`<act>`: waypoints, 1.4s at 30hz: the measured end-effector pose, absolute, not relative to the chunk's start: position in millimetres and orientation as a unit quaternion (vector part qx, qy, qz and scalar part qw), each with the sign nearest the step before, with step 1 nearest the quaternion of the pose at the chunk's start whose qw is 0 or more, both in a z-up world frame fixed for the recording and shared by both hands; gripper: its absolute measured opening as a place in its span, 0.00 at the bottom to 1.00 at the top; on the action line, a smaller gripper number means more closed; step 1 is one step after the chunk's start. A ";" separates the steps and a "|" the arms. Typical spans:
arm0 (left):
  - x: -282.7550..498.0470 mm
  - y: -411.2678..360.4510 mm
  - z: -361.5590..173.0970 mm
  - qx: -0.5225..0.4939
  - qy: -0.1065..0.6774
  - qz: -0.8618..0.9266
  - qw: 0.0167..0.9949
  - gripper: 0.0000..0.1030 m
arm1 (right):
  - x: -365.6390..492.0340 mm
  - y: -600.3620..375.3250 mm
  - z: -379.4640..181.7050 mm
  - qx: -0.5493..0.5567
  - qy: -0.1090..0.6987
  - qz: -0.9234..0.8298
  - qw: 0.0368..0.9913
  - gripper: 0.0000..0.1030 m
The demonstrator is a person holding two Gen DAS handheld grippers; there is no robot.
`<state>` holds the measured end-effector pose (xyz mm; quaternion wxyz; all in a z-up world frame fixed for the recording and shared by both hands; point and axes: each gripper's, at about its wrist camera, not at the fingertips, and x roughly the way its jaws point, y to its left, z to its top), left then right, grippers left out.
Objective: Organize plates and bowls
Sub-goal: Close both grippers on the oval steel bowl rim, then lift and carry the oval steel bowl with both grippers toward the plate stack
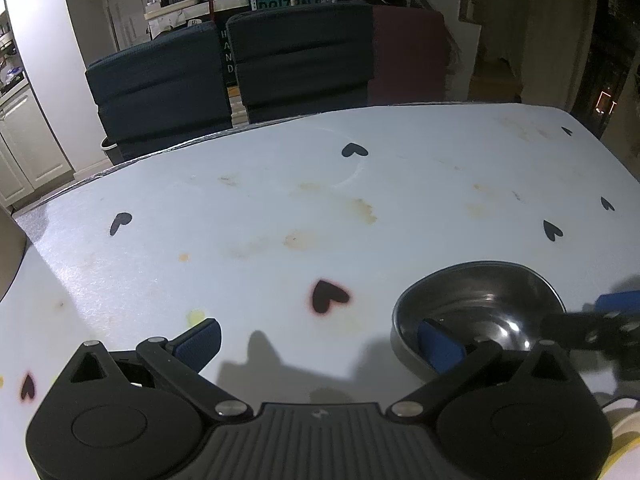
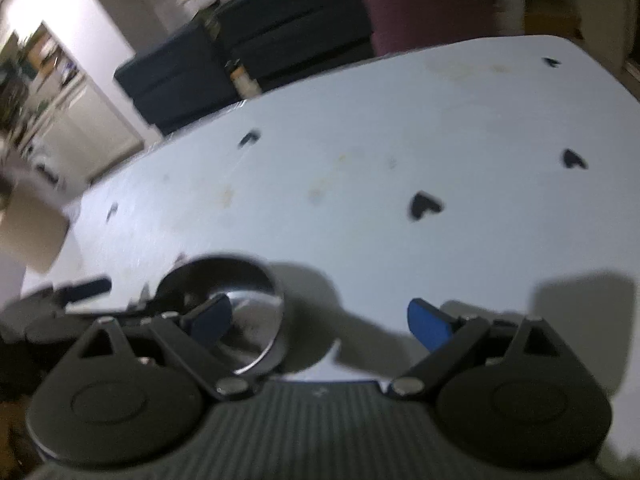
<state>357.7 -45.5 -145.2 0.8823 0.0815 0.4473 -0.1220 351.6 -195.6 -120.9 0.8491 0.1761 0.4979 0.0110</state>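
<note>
- Steel bowl (image 1: 476, 312) sits upright on the white tablecloth (image 1: 280, 216), at about four o'clock in the left wrist view and near the table's close edge.
- Left gripper (image 1: 320, 344) is spread wide and grips nothing; its left blue pad (image 1: 200, 340) hangs over bare cloth at seven o'clock, while its right blue pad (image 1: 438, 346) overlaps the bowl's near left rim in the view. Whether that pad touches the rim cannot be told.
- Right gripper (image 2: 320, 322) is likewise spread wide with nothing between its pads; in the left wrist view one of its blue-tipped fingers (image 1: 616, 302) pokes in from three o'clock, just beside the bowl's right rim.
- From the right wrist view, which is blurred, the same bowl (image 2: 240, 304) lies at eight o'clock, with the right gripper's left pad (image 2: 210, 316) in front of its opening and the right pad (image 2: 426, 322) over plain cloth at four o'clock.
- Black heart prints are scattered across the cloth, one (image 1: 328, 296) just left of the bowl at six o'clock, and yellowish stains (image 1: 364, 210) mark the middle.
- Dark blue chairs (image 1: 224, 76) stand against the table's far edge at eleven to twelve o'clock, with a maroon chair (image 1: 408, 52) beside them at one o'clock.
- White cabinets (image 1: 24, 140) line the room at nine o'clock.
</note>
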 end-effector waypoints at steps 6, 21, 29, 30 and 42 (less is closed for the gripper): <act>357.5 -38.6 -146.0 0.077 0.450 -0.119 0.882 1.00 | 362.9 -181.6 -136.2 0.123 0.533 -0.004 0.837 0.81; 342.7 -45.5 -139.1 0.052 0.485 -0.191 0.852 0.57 | 375.6 -177.2 -134.2 0.127 0.518 0.012 0.846 0.26; 340.0 -48.2 -143.2 0.024 0.511 -0.207 0.834 0.34 | 382.6 -160.3 -130.1 0.115 0.520 0.023 0.846 0.13; 340.0 -48.8 -143.4 0.021 0.512 -0.209 0.833 0.32 | 381.1 -160.7 -129.1 0.114 0.519 0.024 0.847 0.13; 328.7 -46.7 -122.3 0.009 0.487 -0.215 0.847 0.06 | 373.1 -155.1 -117.5 0.104 0.502 0.039 0.857 0.06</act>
